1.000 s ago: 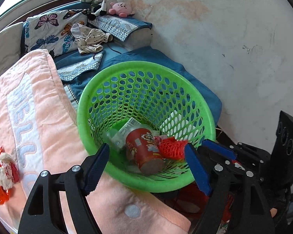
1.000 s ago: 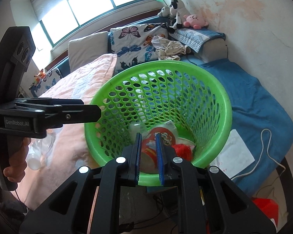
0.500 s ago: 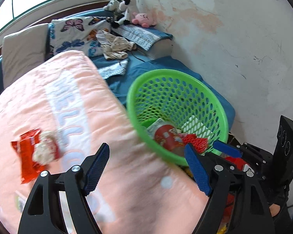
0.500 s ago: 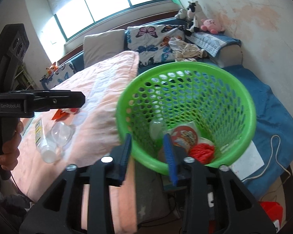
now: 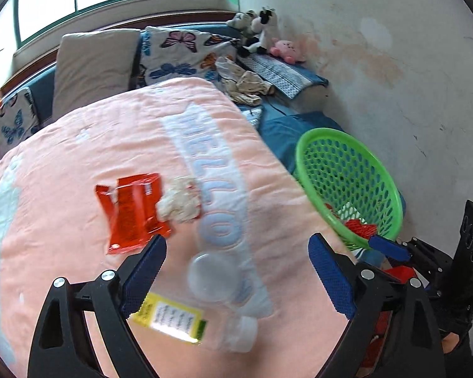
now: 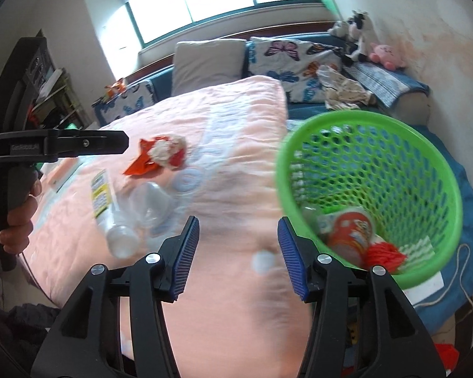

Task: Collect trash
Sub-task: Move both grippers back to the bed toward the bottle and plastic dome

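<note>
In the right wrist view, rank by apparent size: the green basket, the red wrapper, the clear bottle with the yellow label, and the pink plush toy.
1. green basket
2. clear bottle
3. red wrapper
4. pink plush toy

The bottle and wrapper look close in size, and the wrapper is partly covered by crumpled tissue. The plush toy sits farthest away, so its rank is unsure.

Opening, empty right claw (image 6: 238, 256); green basket (image 6: 438, 170)

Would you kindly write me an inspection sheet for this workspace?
Surface: pink blanket over the bed.
Job's things: red wrapper, crumpled tissue, clear cup, plastic bottle on the blanket; green basket holding a red cup.
Clutter: plush toys, pillows.
Grippers: left gripper and right gripper opening, nothing between the fingers.
Cables: white cord beside the basket.
Surroundings: window, stained wall.
</note>
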`<state>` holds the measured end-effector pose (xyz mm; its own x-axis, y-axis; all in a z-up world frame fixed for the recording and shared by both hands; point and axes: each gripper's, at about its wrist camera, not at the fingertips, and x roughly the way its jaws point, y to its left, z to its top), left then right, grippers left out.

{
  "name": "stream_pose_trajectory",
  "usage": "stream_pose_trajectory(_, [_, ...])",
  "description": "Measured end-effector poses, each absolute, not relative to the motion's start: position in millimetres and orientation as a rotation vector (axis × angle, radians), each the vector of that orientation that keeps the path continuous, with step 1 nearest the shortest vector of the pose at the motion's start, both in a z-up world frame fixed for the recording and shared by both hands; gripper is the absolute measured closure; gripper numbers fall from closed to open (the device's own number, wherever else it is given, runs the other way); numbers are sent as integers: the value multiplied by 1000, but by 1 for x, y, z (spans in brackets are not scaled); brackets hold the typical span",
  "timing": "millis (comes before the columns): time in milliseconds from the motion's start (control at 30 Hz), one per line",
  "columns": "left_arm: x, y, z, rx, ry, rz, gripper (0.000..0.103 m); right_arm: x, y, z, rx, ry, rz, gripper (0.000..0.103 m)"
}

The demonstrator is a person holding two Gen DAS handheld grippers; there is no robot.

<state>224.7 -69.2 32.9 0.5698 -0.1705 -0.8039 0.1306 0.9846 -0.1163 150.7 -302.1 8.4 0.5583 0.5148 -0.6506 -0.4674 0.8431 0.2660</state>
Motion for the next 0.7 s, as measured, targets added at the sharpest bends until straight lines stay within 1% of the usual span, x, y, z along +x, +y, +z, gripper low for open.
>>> stream_pose_trajectory(400, [206,0,21,-157,964,-54,15,145,-239,12,6,811,728,48])
stream_pose_trajectory(700, [206,18,-16,-250,1095,-4,15,153,-223,2,-12,842,731,48])
